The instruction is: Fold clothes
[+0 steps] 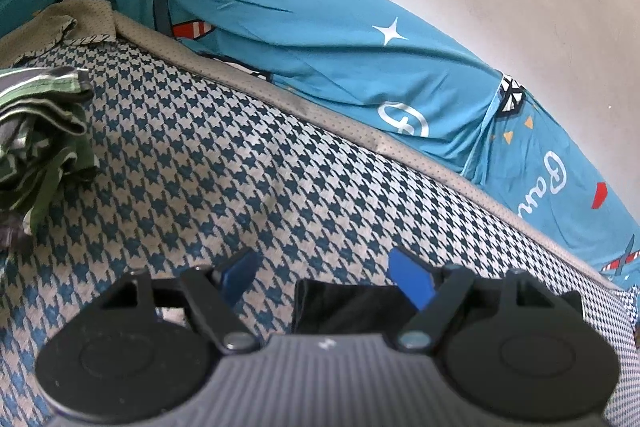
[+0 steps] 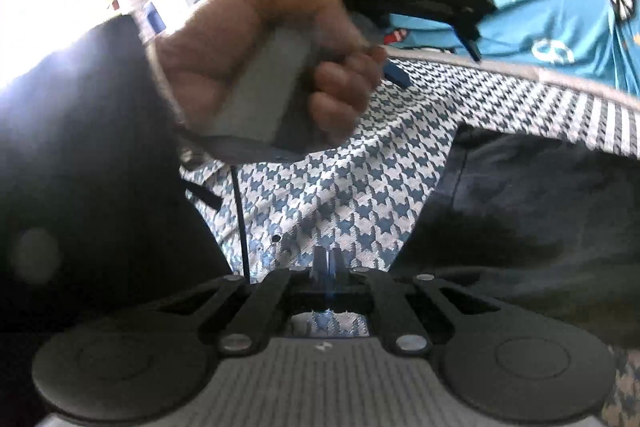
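Right gripper [image 2: 328,263] seemingly empty; dark garment [image 2: 520,211] beside.

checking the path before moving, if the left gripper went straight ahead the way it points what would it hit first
Probably the houndstooth cover itself. The left gripper, jaws open and empty, angles down at bare patterned fabric; the green folded cloth lies off to the side. Depth is hard to judge.

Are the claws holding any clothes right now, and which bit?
Nothing is held. The left claw is open and empty; the right claw is shut on nothing, with the dark garment lying beside it.
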